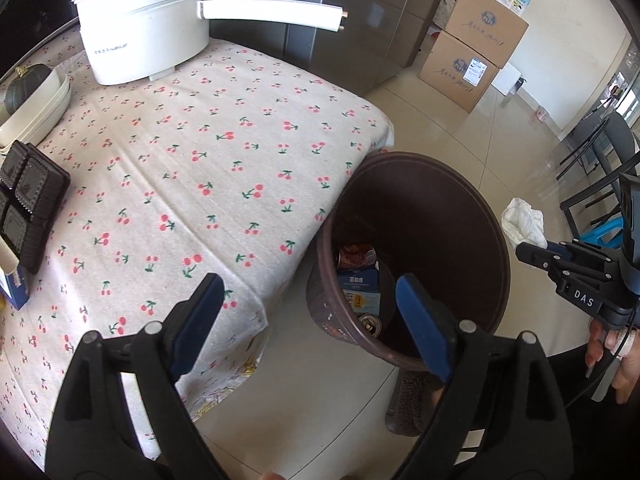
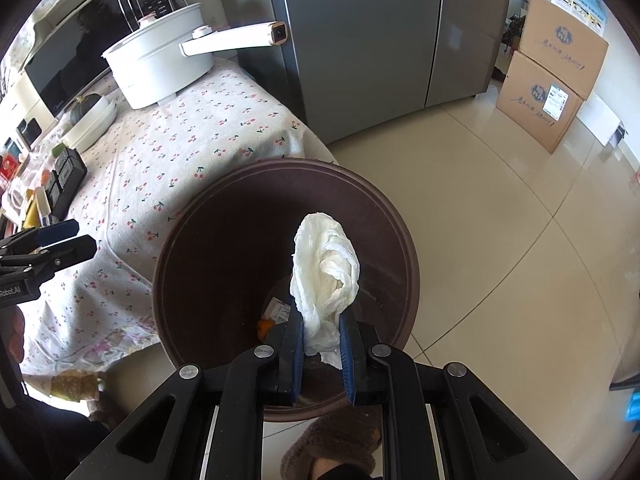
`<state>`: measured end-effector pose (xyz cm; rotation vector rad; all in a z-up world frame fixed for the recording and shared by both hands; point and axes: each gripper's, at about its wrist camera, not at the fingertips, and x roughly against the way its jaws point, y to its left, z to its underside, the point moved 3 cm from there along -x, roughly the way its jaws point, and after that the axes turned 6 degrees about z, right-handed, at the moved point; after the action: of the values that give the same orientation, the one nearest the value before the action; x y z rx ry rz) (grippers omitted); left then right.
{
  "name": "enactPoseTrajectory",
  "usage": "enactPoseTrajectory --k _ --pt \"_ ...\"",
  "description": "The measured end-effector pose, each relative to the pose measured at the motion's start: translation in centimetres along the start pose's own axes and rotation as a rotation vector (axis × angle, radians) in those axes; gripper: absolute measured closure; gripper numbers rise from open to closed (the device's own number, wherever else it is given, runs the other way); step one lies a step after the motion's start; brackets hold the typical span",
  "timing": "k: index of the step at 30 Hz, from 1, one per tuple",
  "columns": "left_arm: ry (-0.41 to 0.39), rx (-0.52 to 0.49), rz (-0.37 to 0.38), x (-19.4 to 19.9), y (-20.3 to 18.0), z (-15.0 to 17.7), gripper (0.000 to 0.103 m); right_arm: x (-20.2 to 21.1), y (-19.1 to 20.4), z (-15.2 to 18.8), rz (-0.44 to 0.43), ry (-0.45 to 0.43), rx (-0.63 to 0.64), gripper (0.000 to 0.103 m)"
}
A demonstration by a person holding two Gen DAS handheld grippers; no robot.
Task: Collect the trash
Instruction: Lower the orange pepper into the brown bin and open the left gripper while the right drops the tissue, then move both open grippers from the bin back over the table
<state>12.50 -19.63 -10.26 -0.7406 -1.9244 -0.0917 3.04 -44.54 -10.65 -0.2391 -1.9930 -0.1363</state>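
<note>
Right wrist view: my right tool (image 2: 322, 346) grips the crumpled tissue (image 2: 325, 276) above the bin (image 2: 192, 240) below it for dropping; my left tool (image 1: 308, 320) is open.

Crumpled paper tissue (image 2: 325, 276); glossy floor tiles (image 2: 500, 240); cloth tablecloth (image 1: 192, 168).

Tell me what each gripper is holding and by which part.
The right gripper is shut on a crumpled white tissue, pinching its lower end above the brown trash bin. The left gripper is open and holds nothing.
</note>
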Motion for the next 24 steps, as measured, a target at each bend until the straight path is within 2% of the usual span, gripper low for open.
enactPoseTrajectory --k 6,7,9,10,11,12,13,24 --pt "-0.011 0.019 -0.014 1.2 1.3 0.5 0.010 -0.3 0.9 -0.3 0.006 0.005 0.009 0.086" --pt "-0.014 0.023 -0.016 1.4 1.5 0.5 0.010 -0.3 1.0 -0.4 0.005 0.007 0.004 0.085" --pt "-0.019 0.028 -0.019 1.8 1.8 0.7 0.010 -0.4 1.0 -0.6 -0.002 0.016 -0.016 0.074" --pt "-0.021 0.030 -0.022 2.0 2.0 0.8 0.010 -0.4 0.9 -0.7 -0.006 0.018 -0.033 0.055" --pt "-0.022 0.032 -0.026 2.2 2.2 0.9 0.010 -0.4 0.9 -0.8 -0.011 0.016 -0.049 0.030" --pt "-0.022 0.034 -0.030 2.3 2.4 1.0 0.010 -0.2 0.9 -0.9 -0.016 0.008 -0.063 0.023" --pt "-0.023 0.038 -0.034 2.5 2.6 1.0 0.009 -0.1 0.9 -1.1 -0.023 0.004 -0.066 0.020" --pt "-0.038 0.101 -0.061 4.8 5.5 2.1 0.005 0.1 3.7 -1.9 -0.034 -0.003 -0.025 0.020"
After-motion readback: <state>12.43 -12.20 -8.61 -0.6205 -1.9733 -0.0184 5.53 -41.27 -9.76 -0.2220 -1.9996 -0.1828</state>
